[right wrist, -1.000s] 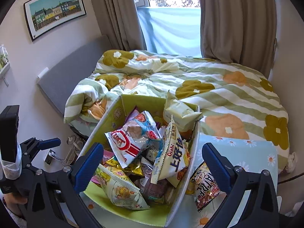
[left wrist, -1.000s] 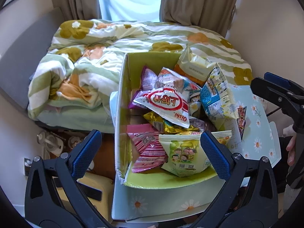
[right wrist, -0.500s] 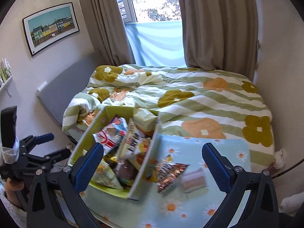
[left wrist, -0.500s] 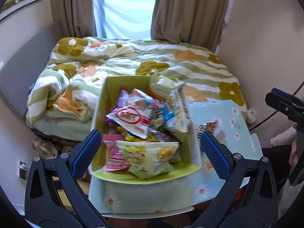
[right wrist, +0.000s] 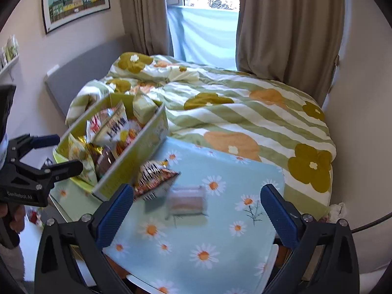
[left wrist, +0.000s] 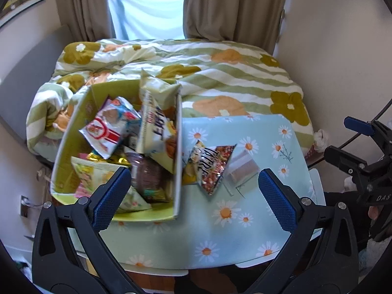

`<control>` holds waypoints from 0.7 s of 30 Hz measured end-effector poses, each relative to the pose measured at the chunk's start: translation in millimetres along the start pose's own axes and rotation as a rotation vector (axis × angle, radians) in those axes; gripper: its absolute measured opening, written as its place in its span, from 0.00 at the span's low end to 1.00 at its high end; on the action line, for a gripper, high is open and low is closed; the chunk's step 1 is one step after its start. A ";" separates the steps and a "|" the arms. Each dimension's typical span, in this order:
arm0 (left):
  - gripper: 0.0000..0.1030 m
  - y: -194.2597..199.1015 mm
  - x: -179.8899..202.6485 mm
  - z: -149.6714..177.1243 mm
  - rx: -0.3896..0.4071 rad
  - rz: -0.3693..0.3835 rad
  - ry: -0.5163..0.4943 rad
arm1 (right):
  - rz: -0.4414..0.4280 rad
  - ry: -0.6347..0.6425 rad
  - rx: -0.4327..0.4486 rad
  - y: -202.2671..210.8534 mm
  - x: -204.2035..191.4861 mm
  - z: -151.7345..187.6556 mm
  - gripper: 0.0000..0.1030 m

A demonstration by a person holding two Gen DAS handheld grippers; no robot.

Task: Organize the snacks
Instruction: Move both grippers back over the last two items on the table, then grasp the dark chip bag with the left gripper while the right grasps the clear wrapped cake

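Note:
A yellow-green cardboard box (left wrist: 178, 161) (right wrist: 137, 161) full of several snack bags stands on the left of a daisy-print table (left wrist: 220, 232) (right wrist: 196, 245). Just right of the box lie a dark red-and-silver snack bag (left wrist: 210, 164) (right wrist: 154, 178) and a small clear-wrapped brown cake (left wrist: 242, 169) (right wrist: 187, 199). My left gripper (left wrist: 194, 197) hovers open above the box's near right corner, holding nothing. My right gripper (right wrist: 197, 209) hangs open over the wrapped cake, also with nothing in it. Each gripper shows at the edge of the other's view.
A bed with a green-striped flowered quilt (left wrist: 208, 78) (right wrist: 245, 112) lies right behind the table. Walls close in on the right (left wrist: 343, 61) and left. Curtains (right wrist: 281, 24) and a window are at the back. A hand (right wrist: 14, 220) holds the left gripper's handle.
Both grippers have pulled back and up from the box, so the table, the loose red bag and the wrapped cake have come into view. The left view has swung to the right.

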State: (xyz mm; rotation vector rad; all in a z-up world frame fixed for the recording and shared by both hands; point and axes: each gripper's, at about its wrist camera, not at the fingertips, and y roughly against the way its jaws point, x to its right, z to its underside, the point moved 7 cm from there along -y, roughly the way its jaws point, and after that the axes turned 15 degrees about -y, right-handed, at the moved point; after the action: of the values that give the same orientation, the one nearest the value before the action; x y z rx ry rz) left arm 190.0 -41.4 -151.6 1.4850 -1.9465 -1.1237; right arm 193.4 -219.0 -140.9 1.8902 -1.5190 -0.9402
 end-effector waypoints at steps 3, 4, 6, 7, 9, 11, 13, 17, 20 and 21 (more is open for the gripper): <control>1.00 -21.0 23.4 2.0 -0.043 -0.008 -0.013 | -0.006 0.034 -0.043 -16.2 16.1 13.9 1.00; 1.00 -28.6 28.6 2.7 -0.057 -0.011 -0.017 | -0.013 0.039 -0.055 -22.1 20.7 18.3 1.00; 1.00 -47.0 39.8 3.5 -0.093 -0.018 -0.022 | -0.025 0.047 -0.079 -36.5 29.0 28.5 1.00; 1.00 -54.8 43.2 3.0 -0.107 -0.021 -0.021 | -0.028 0.048 -0.095 -46.1 33.1 34.2 1.00; 1.00 -72.8 49.2 1.4 -0.132 -0.026 -0.022 | -0.042 0.045 -0.124 -62.0 37.3 44.3 1.00; 1.00 -88.3 52.7 -1.5 -0.156 -0.034 -0.032 | -0.062 0.047 -0.155 -80.1 40.1 55.8 1.00; 1.00 -107.9 57.6 -5.7 -0.184 -0.044 -0.049 | -0.075 0.054 -0.176 -95.5 41.2 64.7 1.00; 1.00 -141.0 62.1 -12.5 -0.228 -0.055 -0.084 | -0.103 0.064 -0.195 -118.4 38.5 79.8 1.00; 0.98 -165.3 64.2 -14.9 -0.270 -0.084 -0.118 | -0.121 0.050 -0.212 -135.7 39.3 87.8 1.00; 0.97 -172.6 63.6 -14.2 -0.286 -0.091 -0.122 | -0.127 0.047 -0.216 -138.7 39.2 89.2 1.00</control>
State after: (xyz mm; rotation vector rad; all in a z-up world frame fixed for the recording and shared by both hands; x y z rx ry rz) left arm 279.7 -121.5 -291.6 1.3890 -1.7204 -1.4945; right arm 211.5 -224.5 -309.4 1.8549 -1.2294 -1.0625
